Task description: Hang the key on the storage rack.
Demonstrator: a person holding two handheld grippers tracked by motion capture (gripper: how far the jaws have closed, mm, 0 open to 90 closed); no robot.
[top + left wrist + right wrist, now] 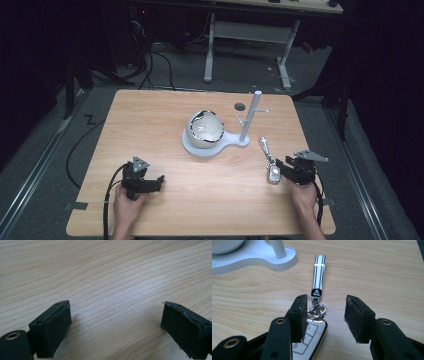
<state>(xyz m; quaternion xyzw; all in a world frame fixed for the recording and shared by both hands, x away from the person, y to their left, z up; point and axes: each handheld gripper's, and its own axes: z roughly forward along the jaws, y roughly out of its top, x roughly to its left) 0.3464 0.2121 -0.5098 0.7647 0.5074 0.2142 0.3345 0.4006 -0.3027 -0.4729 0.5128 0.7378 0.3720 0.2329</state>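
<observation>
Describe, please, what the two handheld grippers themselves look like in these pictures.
Both grippers, left and right, are black, each with a grey three-cornered plate on top and a black cable trailing back past the hand. Their jaws are blocky black fingers faced with dark, rough pads, with brass-coloured eyelets at the joints. The person's forearms are bare; no sleeves show.

Table (200, 200) was pale wood-grain, matt. Key fob (312, 340) glossy w/ chrome-look trim, metal ring; strap (319, 272) shiny, striped. Stand (215, 147) matt white plastic, ridged edge. Right gripper (325, 317) pads rough black.
</observation>
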